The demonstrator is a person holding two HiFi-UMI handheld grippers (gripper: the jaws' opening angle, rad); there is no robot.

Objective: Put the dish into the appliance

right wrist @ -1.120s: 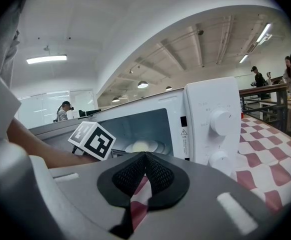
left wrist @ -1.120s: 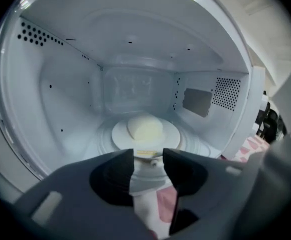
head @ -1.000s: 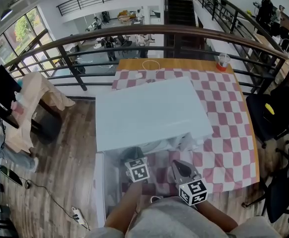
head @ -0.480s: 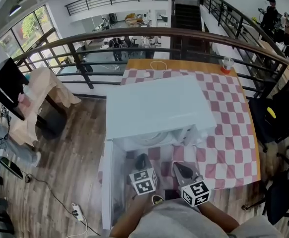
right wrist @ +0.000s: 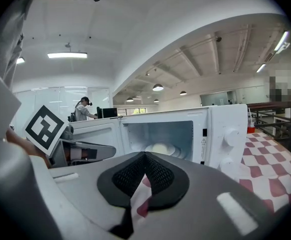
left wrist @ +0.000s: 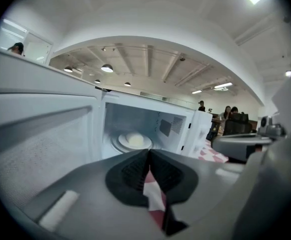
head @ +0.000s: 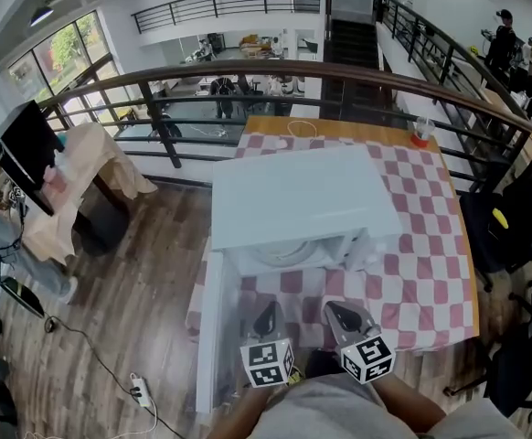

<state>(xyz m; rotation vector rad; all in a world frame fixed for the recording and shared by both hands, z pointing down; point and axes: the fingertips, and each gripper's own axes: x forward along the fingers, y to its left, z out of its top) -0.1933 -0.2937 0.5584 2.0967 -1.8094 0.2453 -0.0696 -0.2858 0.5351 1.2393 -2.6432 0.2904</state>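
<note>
Left gripper (head: pixel 268 312): since a second ago you have drawn it back from the mouth of the microwave (head: pixel 303 204) to just in front of your body. Its jaws are pressed together with nothing between them.
Right gripper (head: pixel 340 311): it has also come back a little and now sits beside the left one. Its jaws are pressed together and it is empty.
Door (head: pixel 207 323): swung wide open on the left of the cavity, with its free edge towards you.
Dish (left wrist: pixel 132 141): inside the cavity, resting on its floor and carrying a pale mound (left wrist: pixel 135 139). It is well apart from both grippers.
Dish, attitude: lies flat with its face up. It is round, so it has no long axis and points no particular way.
Tablecloth (head: pixel 421 277): checked, spread under the microwave.
Step in hand: by the look of it the placing is done and you are clearing out of the opening.
Next move: probably the door. Bring a closed jaw tip behind its free edge and push it round to the front, keeping the other gripper out of the swing.
</note>
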